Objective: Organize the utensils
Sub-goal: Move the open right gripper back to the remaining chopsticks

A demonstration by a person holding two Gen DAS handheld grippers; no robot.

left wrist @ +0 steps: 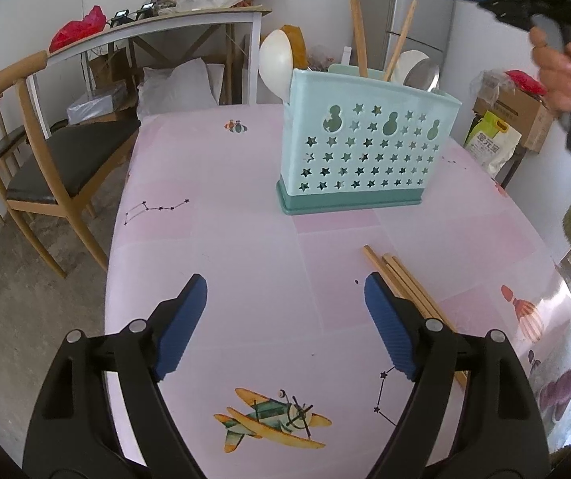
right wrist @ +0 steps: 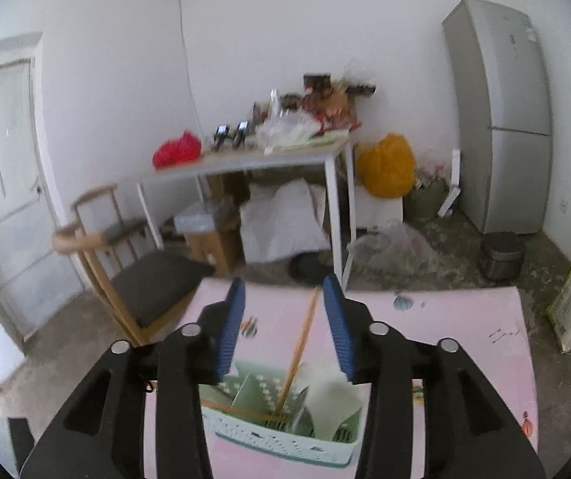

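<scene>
The left wrist view sits low over the near table (left wrist: 245, 239) edge, facing far toward the utensil caddy (left wrist: 365, 151). The right wrist view hangs high above that caddy (right wrist: 285, 435), looking down and across to the far wall. Both share caddy, table and the cluttered desk (left wrist: 157, 24).

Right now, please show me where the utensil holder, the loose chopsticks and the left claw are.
utensil holder (left wrist: 365, 147), left wrist view, front wall.
loose chopsticks (left wrist: 395, 269), left wrist view, upper ends.
left claw (left wrist: 285, 291), left wrist view, between its fingertips.

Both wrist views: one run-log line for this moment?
left gripper: open, empty | right gripper: open above caddy | chopsticks: on table
</scene>
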